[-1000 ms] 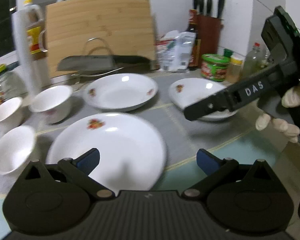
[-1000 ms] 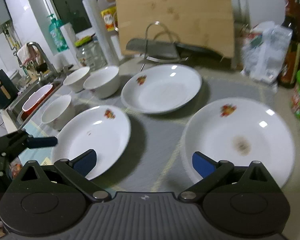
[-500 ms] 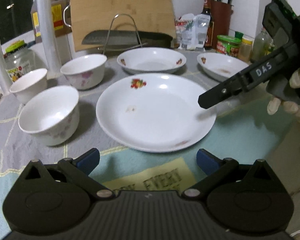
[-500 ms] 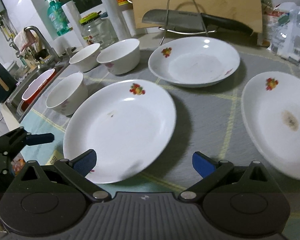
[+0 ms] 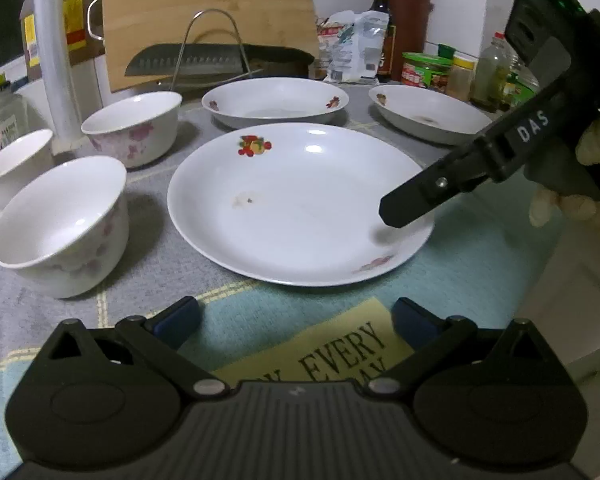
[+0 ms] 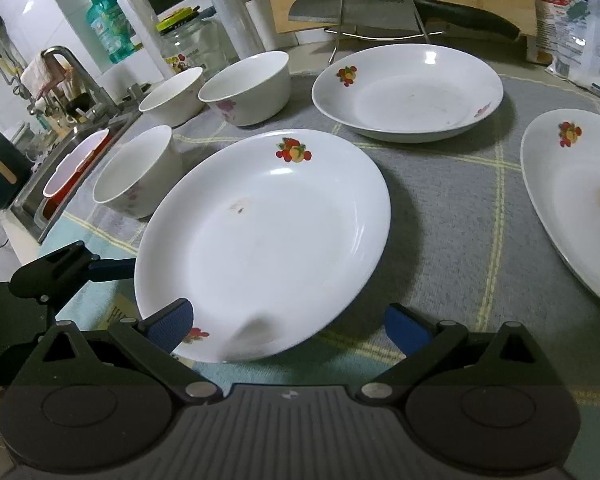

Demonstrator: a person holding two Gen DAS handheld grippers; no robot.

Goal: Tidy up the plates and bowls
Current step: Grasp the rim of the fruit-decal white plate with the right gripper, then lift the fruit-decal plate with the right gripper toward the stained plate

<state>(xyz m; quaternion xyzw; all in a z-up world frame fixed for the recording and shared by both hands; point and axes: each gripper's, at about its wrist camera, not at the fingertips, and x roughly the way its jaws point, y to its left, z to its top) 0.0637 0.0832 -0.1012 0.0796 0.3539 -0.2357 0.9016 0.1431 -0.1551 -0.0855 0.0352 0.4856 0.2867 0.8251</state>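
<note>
- The front plate (image 6: 260,240) lies flat on the cloth (image 6: 452,208) at the centre of both views; two more plates sit behind and to the right, and three bowls stand at the left.
- The right gripper (image 6: 288,324) has its jaws spread wide and empty, its left finger over the plate's near rim.
- The left gripper (image 5: 296,316) is likewise spread and empty, short of the plate.
- Judgement: get one finger under the rim and the other on top, close firmly, then lift level.
</note>
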